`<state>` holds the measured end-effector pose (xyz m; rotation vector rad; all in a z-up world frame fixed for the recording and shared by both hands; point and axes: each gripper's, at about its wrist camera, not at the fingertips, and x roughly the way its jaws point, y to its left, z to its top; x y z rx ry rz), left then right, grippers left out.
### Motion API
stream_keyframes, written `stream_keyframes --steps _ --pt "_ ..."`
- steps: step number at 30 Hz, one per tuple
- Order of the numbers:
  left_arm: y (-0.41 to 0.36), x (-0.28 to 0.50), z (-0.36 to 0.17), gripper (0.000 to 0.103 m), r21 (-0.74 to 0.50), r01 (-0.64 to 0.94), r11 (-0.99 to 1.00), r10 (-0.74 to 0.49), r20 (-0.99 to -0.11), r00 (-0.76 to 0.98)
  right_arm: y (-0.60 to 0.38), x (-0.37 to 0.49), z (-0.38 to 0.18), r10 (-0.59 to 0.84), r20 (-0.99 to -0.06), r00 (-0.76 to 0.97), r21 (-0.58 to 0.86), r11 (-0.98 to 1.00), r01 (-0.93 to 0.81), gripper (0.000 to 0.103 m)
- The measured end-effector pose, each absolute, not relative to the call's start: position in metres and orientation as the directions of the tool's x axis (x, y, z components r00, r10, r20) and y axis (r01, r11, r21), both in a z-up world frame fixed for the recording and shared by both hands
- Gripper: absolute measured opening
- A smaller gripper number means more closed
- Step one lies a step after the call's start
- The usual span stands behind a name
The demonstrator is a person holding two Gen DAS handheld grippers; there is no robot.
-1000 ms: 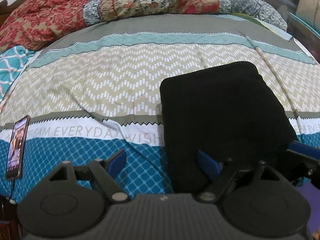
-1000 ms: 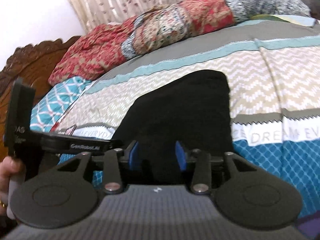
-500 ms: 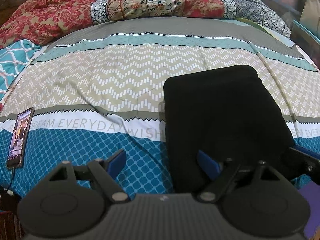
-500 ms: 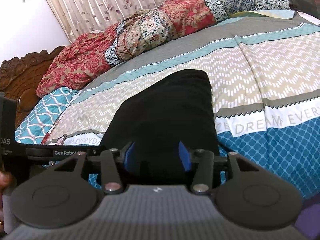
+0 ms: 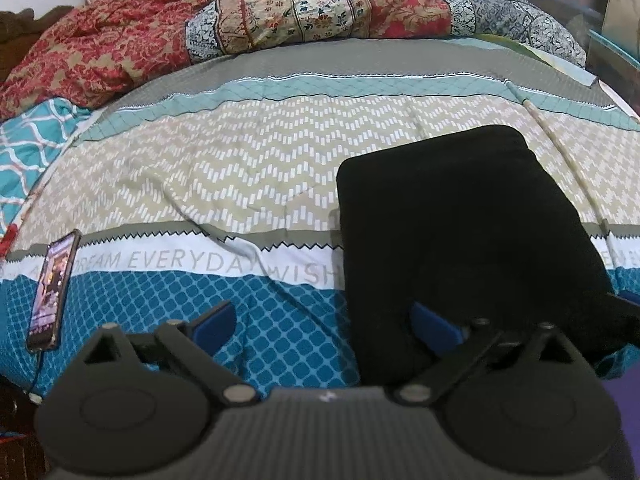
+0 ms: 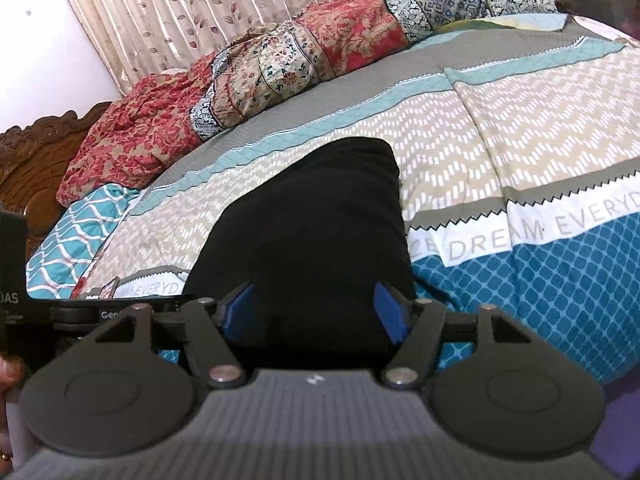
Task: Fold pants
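Observation:
The black pants (image 5: 460,232) lie folded into a flat rectangle on the patterned bedspread (image 5: 248,168). My left gripper (image 5: 324,324) is open and empty, above the near left corner of the pants; its right fingertip (image 5: 434,326) hangs over the fabric. In the right wrist view the pants (image 6: 316,232) fill the middle. My right gripper (image 6: 314,312) is open and empty, with both blue pads over the near edge of the pants. The other gripper's body shows at the left edge of the right wrist view (image 6: 12,280).
A phone (image 5: 52,288) with a lit screen and a cable lies near the bed's left edge. A rumpled red and floral quilt (image 5: 280,20) lies along the far side. A carved wooden headboard (image 6: 36,152) and curtains (image 6: 200,0) stand behind.
My right gripper has opened wider and pulled back and up from the pants. My left gripper has drawn back a little and stays open. The pants have not moved.

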<state>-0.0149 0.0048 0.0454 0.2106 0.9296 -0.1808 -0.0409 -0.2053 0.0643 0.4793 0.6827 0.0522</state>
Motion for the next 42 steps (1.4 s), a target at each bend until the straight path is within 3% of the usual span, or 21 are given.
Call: stream_keyframes --steps 17,38,42 --pt "0.007 -0.013 0.043 0.103 0.116 0.247 0.962 -0.056 -0.803 0.594 -0.186 -0.032 0.034 0.248 -0.702 0.668 0.429 0.895 0.119 0.08" --pt "0.008 -0.01 0.043 0.103 0.105 0.261 0.96 -0.07 -0.809 0.583 -0.201 -0.036 0.042 0.277 -0.679 0.68 0.479 0.869 0.124 0.08" --pt "0.014 -0.007 0.044 0.103 0.047 0.274 0.961 -0.12 -0.818 0.563 -0.216 -0.045 0.046 0.31 -0.665 0.68 0.508 0.855 0.107 0.08"
